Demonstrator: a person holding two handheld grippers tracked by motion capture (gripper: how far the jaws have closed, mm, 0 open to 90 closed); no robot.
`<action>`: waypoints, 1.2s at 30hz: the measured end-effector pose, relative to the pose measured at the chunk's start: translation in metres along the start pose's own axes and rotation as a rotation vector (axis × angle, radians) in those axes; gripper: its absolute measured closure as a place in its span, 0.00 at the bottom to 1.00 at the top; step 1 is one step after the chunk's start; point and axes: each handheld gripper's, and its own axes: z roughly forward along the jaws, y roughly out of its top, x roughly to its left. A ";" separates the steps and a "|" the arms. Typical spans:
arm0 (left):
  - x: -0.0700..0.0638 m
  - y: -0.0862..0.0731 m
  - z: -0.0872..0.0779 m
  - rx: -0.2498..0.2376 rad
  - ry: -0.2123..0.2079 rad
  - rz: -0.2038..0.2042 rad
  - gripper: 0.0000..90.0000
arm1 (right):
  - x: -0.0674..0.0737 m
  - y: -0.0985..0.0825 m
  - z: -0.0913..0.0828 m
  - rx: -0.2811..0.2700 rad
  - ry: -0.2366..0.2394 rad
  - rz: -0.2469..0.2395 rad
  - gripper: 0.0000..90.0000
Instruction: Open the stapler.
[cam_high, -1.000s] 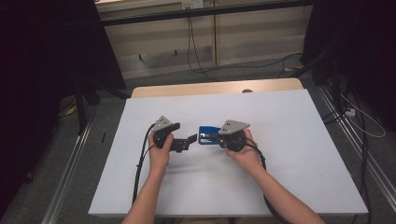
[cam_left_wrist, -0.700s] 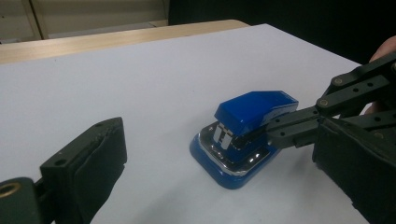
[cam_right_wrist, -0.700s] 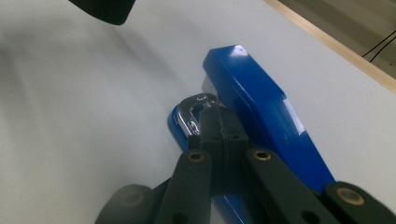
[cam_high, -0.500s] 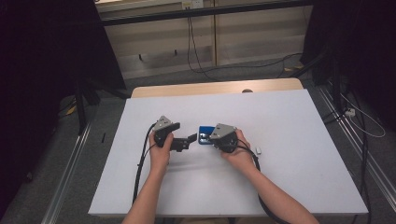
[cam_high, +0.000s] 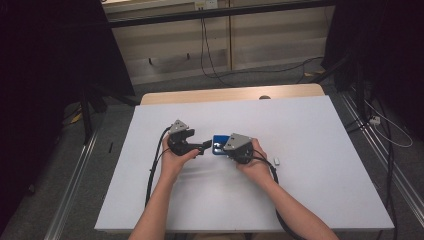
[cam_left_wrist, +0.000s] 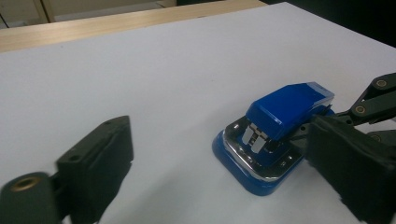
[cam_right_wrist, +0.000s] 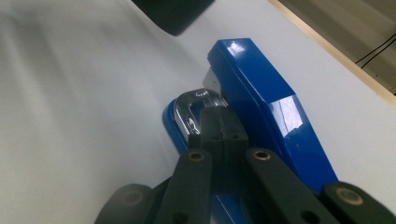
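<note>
The high view looks forward and down from above the person's side of the white table (cam_high: 310, 150), far enough off to take in its whole top with the blue stapler (cam_high: 219, 146) near the middle. The left gripper view sits low and close beside the stapler (cam_left_wrist: 275, 135), facing its metal front. The right gripper view looks along the stapler (cam_right_wrist: 261, 107) from closer still, so all three share it.

Rear of the glossy blue plastic stapler (cam_high: 219, 145) is hidden beneath the right claw (cam_high: 227, 148) in the high view. Small white object (cam_high: 278, 161) on the white tabletop (cam_high: 320, 200): too small to identify.
</note>
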 end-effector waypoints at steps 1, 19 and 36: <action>0.000 0.000 0.001 0.011 -0.006 0.009 0.20 | 0.000 0.000 0.000 -0.001 0.002 0.010 1.00; -0.004 -0.008 0.011 0.112 -0.099 0.120 0.83 | -0.001 0.000 0.000 0.002 0.011 0.035 1.00; -0.005 -0.003 0.017 0.107 -0.131 0.120 1.00 | -0.002 -0.001 0.000 -0.005 0.023 0.063 1.00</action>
